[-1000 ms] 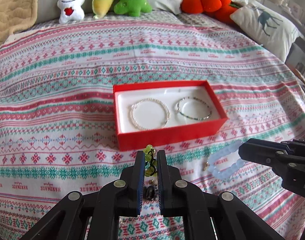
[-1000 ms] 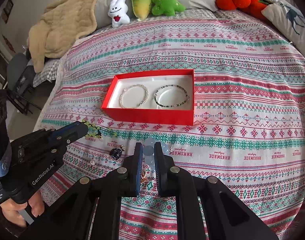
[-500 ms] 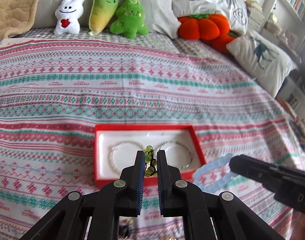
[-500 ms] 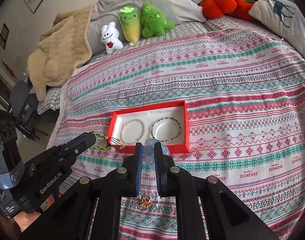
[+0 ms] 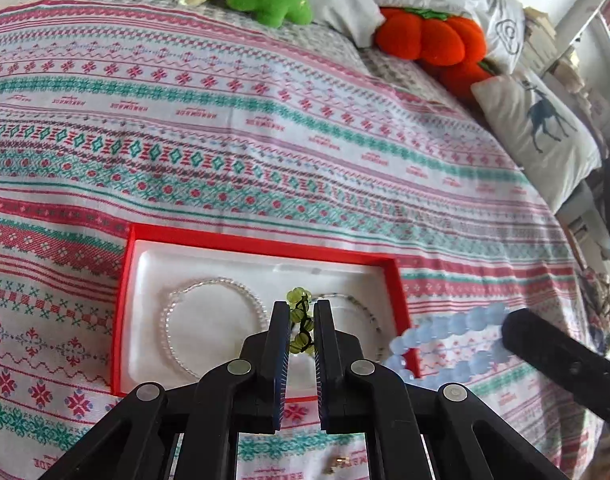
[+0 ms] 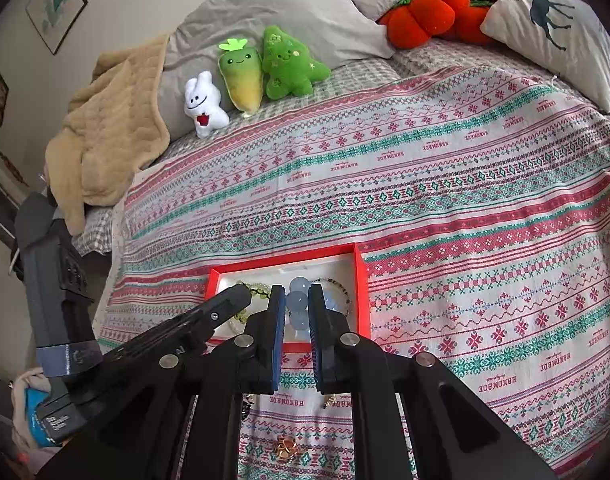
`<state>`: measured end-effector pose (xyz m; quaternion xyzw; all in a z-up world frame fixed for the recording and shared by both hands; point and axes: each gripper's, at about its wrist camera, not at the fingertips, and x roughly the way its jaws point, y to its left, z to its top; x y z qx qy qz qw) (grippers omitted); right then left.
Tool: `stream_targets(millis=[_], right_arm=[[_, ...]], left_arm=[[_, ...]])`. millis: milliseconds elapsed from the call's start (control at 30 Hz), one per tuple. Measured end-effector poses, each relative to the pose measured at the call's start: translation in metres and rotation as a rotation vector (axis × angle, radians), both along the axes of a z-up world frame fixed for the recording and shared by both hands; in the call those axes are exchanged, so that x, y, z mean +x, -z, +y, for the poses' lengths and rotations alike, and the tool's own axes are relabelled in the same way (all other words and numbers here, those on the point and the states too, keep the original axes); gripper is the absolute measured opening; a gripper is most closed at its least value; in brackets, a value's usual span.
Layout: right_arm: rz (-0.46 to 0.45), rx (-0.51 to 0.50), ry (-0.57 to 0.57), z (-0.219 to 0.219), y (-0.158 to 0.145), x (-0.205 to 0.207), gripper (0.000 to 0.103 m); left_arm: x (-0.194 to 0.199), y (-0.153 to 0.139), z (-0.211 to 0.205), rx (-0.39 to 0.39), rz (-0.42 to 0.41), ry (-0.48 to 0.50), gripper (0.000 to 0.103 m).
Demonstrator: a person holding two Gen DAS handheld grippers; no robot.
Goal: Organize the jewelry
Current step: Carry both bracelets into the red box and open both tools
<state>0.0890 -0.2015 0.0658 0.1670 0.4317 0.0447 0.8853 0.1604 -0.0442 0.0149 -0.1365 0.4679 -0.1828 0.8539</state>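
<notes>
A red jewelry box (image 5: 261,246) with a white lining lies on the patterned bedspread; it also shows in the right wrist view (image 6: 361,280). In it lie a clear bead bracelet (image 5: 193,292) and a dark green bead bracelet (image 5: 365,312). My left gripper (image 5: 301,320) is shut on a green bead bracelet (image 5: 299,300) and holds it over the box. My right gripper (image 6: 297,300) is shut on a pale blue bead bracelet (image 6: 298,300), which hangs at the box's right edge in the left wrist view (image 5: 445,328).
Small gold pieces (image 6: 285,446) and a dark trinket (image 6: 247,402) lie on the bedspread (image 6: 465,184) in front of the box. Plush toys (image 6: 261,72), an orange pumpkin cushion (image 6: 429,12), pillows and a tan blanket (image 6: 105,128) line the far side.
Both grippers have risen and moved forward toward the box, each carrying its bracelet. The green bracelet now hangs over the box lining; the blue one is at the box's right edge.
</notes>
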Motion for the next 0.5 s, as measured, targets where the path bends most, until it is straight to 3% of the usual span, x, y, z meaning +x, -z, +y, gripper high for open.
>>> stream_targets(millis=[233, 367, 500], right_arm=[[-0.008, -0.014, -0.005, 0.003, 0.003, 0.007, 0.012], [-0.008, -0.019, -0.013, 0.009, 0.005, 0.011, 0.012], [-0.009, -0.023, -0.027, 0.016, 0.007, 0.016, 0.012]], left_arm=[[0.003, 0.009, 0.008, 0.125, 0.007, -0.039, 0.008], [-0.004, 0.004, 0.010, 0.171, -0.011, -0.015, 0.030], [-0.012, -0.003, 0.017, 0.212, -0.034, -0.013, 0.037]])
